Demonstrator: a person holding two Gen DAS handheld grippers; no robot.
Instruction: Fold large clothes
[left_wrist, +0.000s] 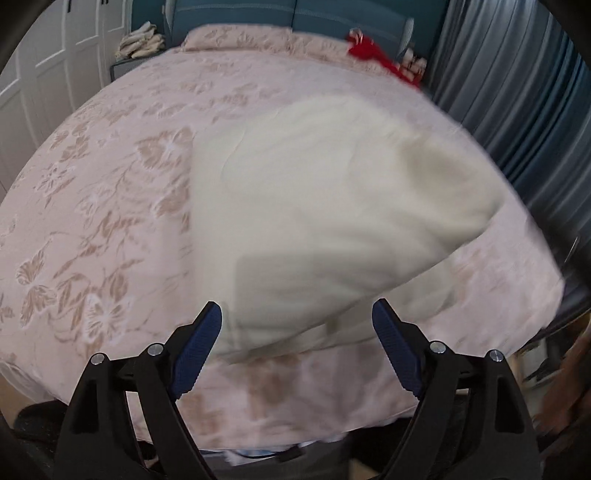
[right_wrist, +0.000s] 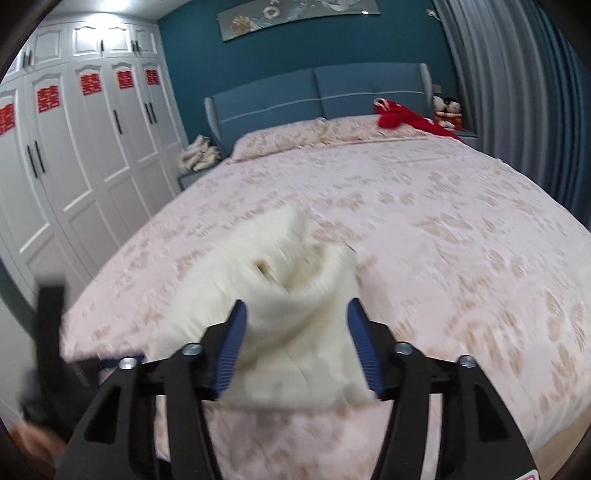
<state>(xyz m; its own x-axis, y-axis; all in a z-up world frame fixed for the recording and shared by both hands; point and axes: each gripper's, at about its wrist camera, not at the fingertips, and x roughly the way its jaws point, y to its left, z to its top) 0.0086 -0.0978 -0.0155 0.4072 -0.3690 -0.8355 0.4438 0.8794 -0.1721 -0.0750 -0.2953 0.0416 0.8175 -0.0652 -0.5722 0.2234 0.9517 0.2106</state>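
A cream-white garment (left_wrist: 332, 206) lies in a folded bundle on the pink floral bedspread (left_wrist: 110, 184) near the bed's foot. My left gripper (left_wrist: 297, 317) is open, its blue pads on either side of the bundle's near edge, not pinching it. In the right wrist view the same garment (right_wrist: 291, 295), blurred, has ribbed cuffs on top. My right gripper (right_wrist: 295, 314) is open around its near end with cloth between the jaws; I cannot tell if the pads touch it. The left gripper's black body (right_wrist: 51, 332) shows blurred at the left.
A red garment (right_wrist: 406, 118) lies by the pillows near the blue headboard (right_wrist: 317, 92). White wardrobe doors (right_wrist: 74, 155) stand left of the bed, grey curtains (right_wrist: 517, 92) on the right. A pile of pale cloth (right_wrist: 199, 155) sits on the bedside table.
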